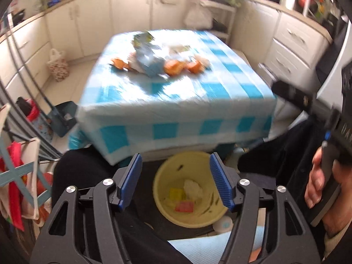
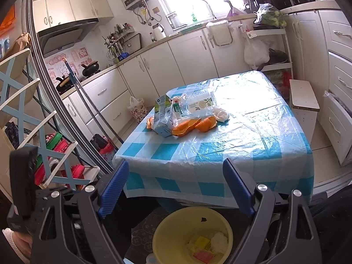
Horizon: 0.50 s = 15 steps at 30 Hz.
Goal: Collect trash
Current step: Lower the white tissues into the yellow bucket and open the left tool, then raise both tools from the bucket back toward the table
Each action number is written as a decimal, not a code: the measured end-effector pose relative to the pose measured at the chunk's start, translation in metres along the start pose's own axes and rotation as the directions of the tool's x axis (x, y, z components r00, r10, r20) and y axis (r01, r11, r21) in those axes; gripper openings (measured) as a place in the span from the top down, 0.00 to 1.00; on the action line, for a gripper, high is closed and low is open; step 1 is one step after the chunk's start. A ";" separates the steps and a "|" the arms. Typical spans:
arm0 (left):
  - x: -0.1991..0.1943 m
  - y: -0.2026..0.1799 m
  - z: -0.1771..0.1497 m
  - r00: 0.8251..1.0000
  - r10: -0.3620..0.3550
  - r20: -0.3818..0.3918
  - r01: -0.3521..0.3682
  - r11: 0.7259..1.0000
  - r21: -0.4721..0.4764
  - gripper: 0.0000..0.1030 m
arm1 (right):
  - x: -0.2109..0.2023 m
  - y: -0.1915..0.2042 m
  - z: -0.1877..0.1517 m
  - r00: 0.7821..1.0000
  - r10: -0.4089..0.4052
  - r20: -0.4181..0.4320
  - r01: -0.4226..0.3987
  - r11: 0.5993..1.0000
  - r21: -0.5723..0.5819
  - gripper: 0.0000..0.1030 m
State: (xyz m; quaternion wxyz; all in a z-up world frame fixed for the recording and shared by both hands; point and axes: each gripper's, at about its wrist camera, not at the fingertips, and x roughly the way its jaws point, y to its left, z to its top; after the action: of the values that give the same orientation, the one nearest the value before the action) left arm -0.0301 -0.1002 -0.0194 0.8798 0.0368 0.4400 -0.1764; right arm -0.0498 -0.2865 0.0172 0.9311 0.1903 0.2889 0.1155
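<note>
A yellow bin (image 1: 161, 177) stands on the floor in front of the table, directly under my left gripper (image 1: 176, 160), which is open with nothing between its pads. Inside lie a crumpled tissue (image 1: 193, 188), a yellow scrap (image 1: 176, 192) and a red scrap (image 1: 184, 205). On the blue-checked table (image 2: 242, 136) lie a crushed milk carton (image 2: 162, 118), orange peels (image 2: 187, 126), a white tissue (image 2: 221, 115) and a wipes packet (image 2: 200, 105). My right gripper (image 2: 176, 165) is open and empty, short of the table's near edge, with the bin (image 2: 171, 231) below it.
A broom and dustpan (image 1: 63, 118) lean at the table's left. A rack with bags (image 2: 55, 158) stands at the left. A white stool (image 2: 303, 96) sits right of the table. Cabinets line the walls, and a floral bag (image 2: 138, 110) is on the floor beyond.
</note>
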 end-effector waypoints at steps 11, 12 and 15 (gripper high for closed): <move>-0.030 0.027 0.010 0.996 0.043 0.082 -0.034 0.994 -0.105 0.31 | 0.001 0.003 -0.002 1.000 -0.015 -0.005 0.014 1.000 -0.020 0.18; -0.030 0.028 0.010 0.996 0.043 0.083 -0.034 0.994 -0.107 0.31 | 0.001 0.003 -0.002 1.000 -0.015 -0.006 0.014 1.000 -0.020 0.18; -0.033 0.028 0.009 0.995 0.043 0.087 -0.033 0.993 -0.110 0.30 | 0.001 0.003 -0.002 1.000 -0.015 -0.006 0.015 1.000 -0.020 0.17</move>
State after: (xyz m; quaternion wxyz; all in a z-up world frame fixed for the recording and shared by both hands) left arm -0.0314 -0.0670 0.0094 0.9025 -0.0105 0.4082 -0.1369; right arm -0.0507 -0.2830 0.0167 0.9329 0.1787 0.2920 0.1120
